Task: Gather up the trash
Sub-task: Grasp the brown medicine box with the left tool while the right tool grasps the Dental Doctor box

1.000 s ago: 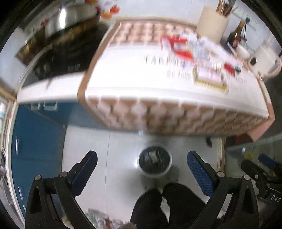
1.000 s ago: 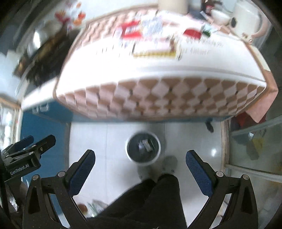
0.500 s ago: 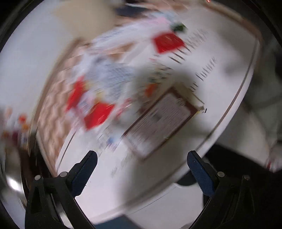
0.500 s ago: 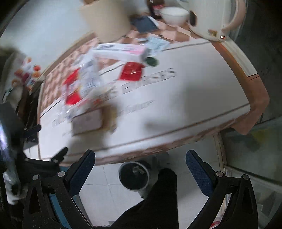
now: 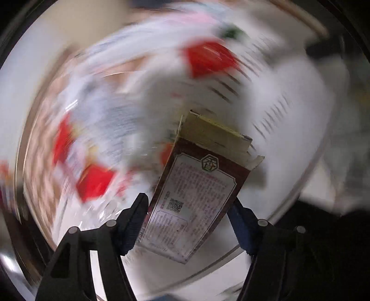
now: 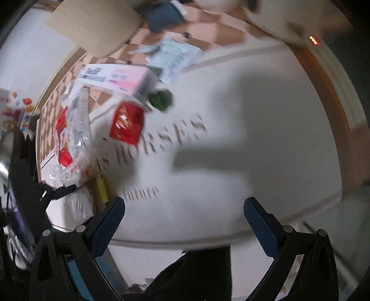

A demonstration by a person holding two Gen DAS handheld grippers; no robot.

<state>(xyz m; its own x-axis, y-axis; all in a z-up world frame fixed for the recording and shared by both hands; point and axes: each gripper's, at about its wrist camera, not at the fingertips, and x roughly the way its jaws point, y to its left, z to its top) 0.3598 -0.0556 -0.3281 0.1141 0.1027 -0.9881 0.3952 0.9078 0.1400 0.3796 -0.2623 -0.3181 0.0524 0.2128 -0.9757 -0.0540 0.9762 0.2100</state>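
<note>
My left gripper (image 5: 189, 208) is shut on a flat brown carton (image 5: 198, 196) with a printed white label and an open yellow flap, holding it above the white table (image 5: 296, 120). Behind it lie blurred red wrappers (image 5: 208, 58) and white packets. My right gripper (image 6: 182, 213) is open and empty over the table's near edge. In the right wrist view I see a red wrapper (image 6: 127, 125), a pink-white box (image 6: 118, 78), a green scrap (image 6: 160, 99) and a clear bag with red print (image 6: 74, 129). The left gripper (image 6: 60, 192) shows at the left, with the carton (image 6: 81, 203) partly hidden.
A beige utensil holder (image 6: 94, 25), a dark blue pouch (image 6: 164, 15) and a white paper sheet (image 6: 175, 58) stand at the table's far side. A kettle base with a red light (image 6: 300, 34) is far right. My dark trouser leg (image 6: 196, 275) is below the table edge.
The left gripper has closed on the brown carton and lifted it off the table. The right gripper has moved closer over the table, still open.
</note>
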